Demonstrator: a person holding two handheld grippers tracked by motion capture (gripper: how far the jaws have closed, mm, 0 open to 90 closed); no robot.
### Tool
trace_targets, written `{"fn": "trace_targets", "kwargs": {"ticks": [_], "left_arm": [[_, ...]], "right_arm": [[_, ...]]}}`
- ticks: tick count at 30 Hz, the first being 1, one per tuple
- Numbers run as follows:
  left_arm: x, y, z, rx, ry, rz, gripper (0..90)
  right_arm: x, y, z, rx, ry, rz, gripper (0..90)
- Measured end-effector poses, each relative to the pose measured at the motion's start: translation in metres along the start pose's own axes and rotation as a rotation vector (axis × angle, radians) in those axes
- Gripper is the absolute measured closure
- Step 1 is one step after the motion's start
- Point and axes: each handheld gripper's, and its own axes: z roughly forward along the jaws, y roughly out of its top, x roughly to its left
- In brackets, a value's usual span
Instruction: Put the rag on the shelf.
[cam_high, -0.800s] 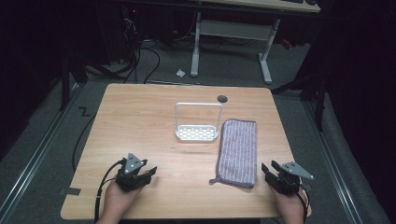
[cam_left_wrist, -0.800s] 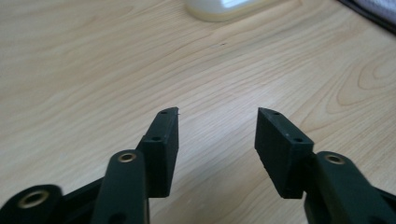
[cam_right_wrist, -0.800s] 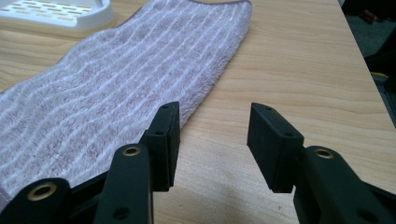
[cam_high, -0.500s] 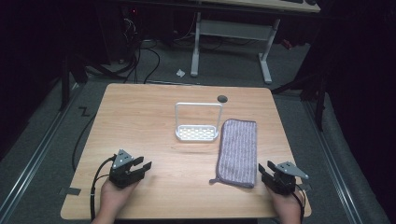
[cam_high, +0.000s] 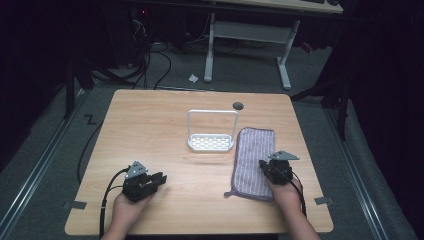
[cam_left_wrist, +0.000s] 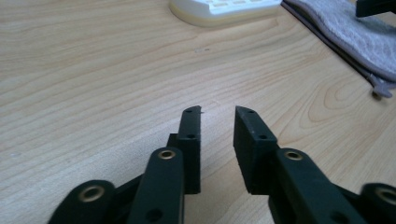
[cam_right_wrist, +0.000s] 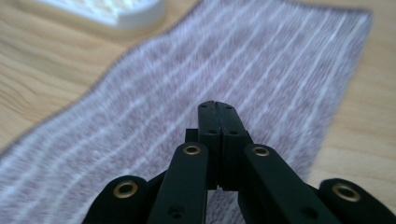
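Hovering over the purple cloth (cam_high: 252, 159), the right gripper (cam_right_wrist: 217, 108) is clenched empty; it should open before pinching an edge. The left gripper (cam_left_wrist: 217, 116) waits parted.

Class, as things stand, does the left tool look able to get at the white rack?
Probably yes: the left tool, jaws open, faces the white rack across bare wooden table; the towel lies off to the side.
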Motion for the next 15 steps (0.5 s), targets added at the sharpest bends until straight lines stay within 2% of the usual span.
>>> {"fn": "trace_targets", "kwargs": {"ticks": [2,3,6,8,9,10,11,13,15], "left_arm": [[0.0,-0.001,0.001,0.007,0.001,0.003,67.3],[0.002,-0.002,0.0,0.019,0.005,0.002,66.6],[0.004,-0.003,-0.002,0.007,0.01,-0.012,64.9],[0.006,-0.003,-0.006,-0.015,0.004,-0.028,63.8],[0.006,-0.003,-0.006,-0.015,0.004,-0.028,63.0],[0.006,-0.003,-0.006,-0.016,0.0,-0.036,62.1],[0.006,-0.003,-0.006,-0.016,0.0,-0.036,61.5],[0.006,-0.003,-0.004,-0.013,-0.005,-0.037,60.9],[0.005,-0.003,-0.003,-0.014,-0.008,-0.036,60.9]], "right_arm": [[0.001,-0.003,0.003,0.013,-0.002,-0.007,90.0],[0.003,-0.009,0.003,-0.006,0.003,-0.003,90.0],[0.005,-0.011,0.0,-0.002,0.017,-0.006,90.0],[0.013,-0.019,-0.008,-0.008,0.038,-0.025,90.0],[0.013,-0.019,-0.008,-0.008,0.038,-0.025,90.0],[0.019,-0.027,-0.015,-0.014,0.065,-0.025,90.0],[0.019,-0.027,-0.015,-0.014,0.065,-0.025,90.0],[0.029,-0.037,-0.027,-0.008,0.099,-0.016,90.0],[0.033,-0.041,-0.031,-0.009,0.109,-0.022,90.0]]}}
